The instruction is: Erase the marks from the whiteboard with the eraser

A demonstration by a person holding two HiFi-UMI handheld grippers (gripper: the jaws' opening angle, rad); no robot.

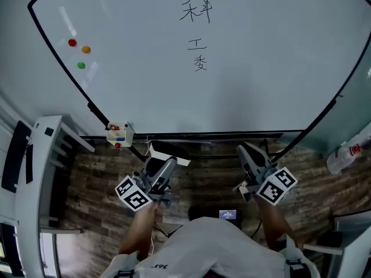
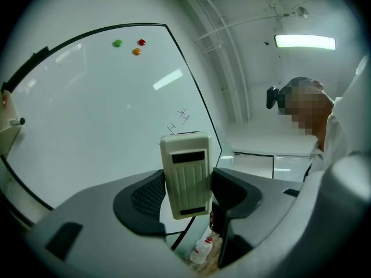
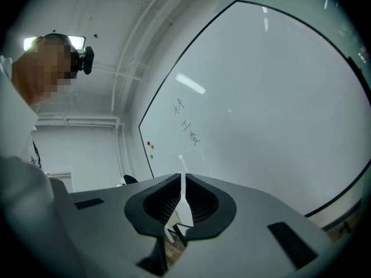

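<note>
The whiteboard (image 1: 249,86) fills the upper head view, with black handwritten marks (image 1: 197,10) near its top middle and two smaller marks (image 1: 199,55) below them. My left gripper (image 1: 164,168) is held low, below the board's bottom edge, and is shut on a beige eraser (image 2: 185,175) that stands upright between its jaws. The eraser (image 1: 168,153) shows white in the head view. My right gripper (image 1: 248,154) is also below the board, its jaws (image 3: 183,193) pressed together with nothing held. The marks (image 3: 186,123) lie far up the board from both grippers.
Red, orange and green magnets (image 1: 80,49) sit at the board's upper left. A small marker box (image 1: 120,134) hangs at its lower-left edge. A white rack (image 1: 40,172) stands at the left, a plastic bottle (image 1: 348,155) at the right, over a wood-pattern floor (image 1: 203,181).
</note>
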